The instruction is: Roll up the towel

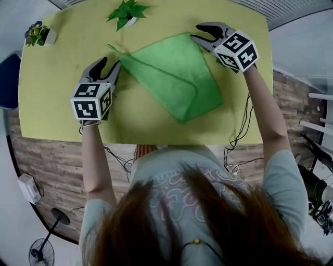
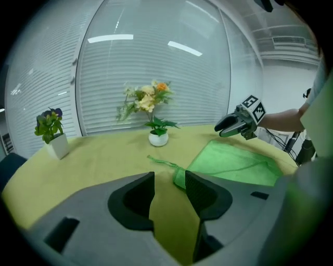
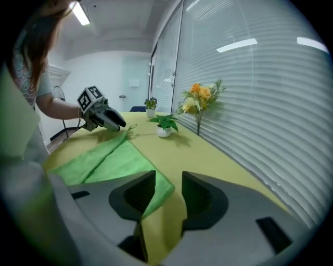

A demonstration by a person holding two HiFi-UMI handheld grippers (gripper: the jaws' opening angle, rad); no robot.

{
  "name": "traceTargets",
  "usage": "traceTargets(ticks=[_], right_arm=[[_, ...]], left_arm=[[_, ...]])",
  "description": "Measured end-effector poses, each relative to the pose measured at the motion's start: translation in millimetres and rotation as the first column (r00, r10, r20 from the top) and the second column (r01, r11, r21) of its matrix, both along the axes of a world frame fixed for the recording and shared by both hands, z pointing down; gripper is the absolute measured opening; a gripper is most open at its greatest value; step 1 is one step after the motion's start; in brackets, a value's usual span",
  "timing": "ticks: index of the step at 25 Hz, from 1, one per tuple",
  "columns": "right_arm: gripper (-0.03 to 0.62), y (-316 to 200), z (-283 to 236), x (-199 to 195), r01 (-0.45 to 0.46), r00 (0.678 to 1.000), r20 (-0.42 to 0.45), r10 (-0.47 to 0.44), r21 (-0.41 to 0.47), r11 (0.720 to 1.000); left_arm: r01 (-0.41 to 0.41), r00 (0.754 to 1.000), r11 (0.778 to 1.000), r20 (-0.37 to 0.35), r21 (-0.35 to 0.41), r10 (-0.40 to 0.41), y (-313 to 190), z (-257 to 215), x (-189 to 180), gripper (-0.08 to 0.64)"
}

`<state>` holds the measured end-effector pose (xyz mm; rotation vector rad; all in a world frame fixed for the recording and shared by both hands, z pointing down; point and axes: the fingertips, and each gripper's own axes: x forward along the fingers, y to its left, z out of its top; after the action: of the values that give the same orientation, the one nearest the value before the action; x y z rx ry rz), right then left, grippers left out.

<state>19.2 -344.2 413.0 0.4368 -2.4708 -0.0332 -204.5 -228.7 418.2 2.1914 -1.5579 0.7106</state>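
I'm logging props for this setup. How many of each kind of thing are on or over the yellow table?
Green towel: 1
Potted plants: 2 (green-leaved plant, purple-flowered plant)
Bunch of yellow and orange flowers at the far edge: 1
Grippers: 2 (left gripper, right gripper)
Total: 6
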Motion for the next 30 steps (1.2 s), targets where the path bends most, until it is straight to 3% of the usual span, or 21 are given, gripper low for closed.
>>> traceTargets(ticks=[5, 10, 14, 16, 18, 25, 30], right_arm=[[0.183, -3, 28, -23, 0.121, 0.990, -0.072, -0.124, -0.049, 0.991], [0.182, -2, 39, -26, 0.150, 0.985, -0.065, -0.159, -0.128, 0.980], [0.128, 5, 39, -28, 0.198, 0.975, -0.079, -0.209, -0.126, 0.972], [0.072, 11, 39, -26, 0.222, 0.968, -0.090, -0.233, -0.117, 0.968], [0.025, 15, 39, -24, 0.220, 0.968, -0.094, -0.233, -0.129, 0.967], [0.023, 23, 10, -11, 0.178, 0.984, -0.014, -0.179, -0.053, 0.983], [0.023, 42, -12, 7, 0.145, 0.988, 0.042, -0.145, 0.002, 0.989]], left_arm=[[0.013, 1.000, 0.997, -0.016, -0.082, -0.014, -8, 13, 6, 0.155], [-0.012, 1.000, 0.984, 0.022, -0.179, 0.017, -13, 31, 15, 0.153], [-0.029, 0.998, 0.981, 0.046, -0.192, 0.039, -13, 30, 19, 0.107], [-0.046, 0.995, 0.983, 0.080, -0.176, 0.061, -10, 27, 21, 0.037], [-0.065, 0.993, 0.986, 0.091, -0.155, 0.079, -8, 22, 24, 0.028], [-0.112, 0.989, 0.992, 0.089, -0.049, 0.116, 5, -1, 29, 0.026], [-0.208, 0.974, 0.977, 0.098, 0.048, 0.203, 30, -27, 48, 0.026]])
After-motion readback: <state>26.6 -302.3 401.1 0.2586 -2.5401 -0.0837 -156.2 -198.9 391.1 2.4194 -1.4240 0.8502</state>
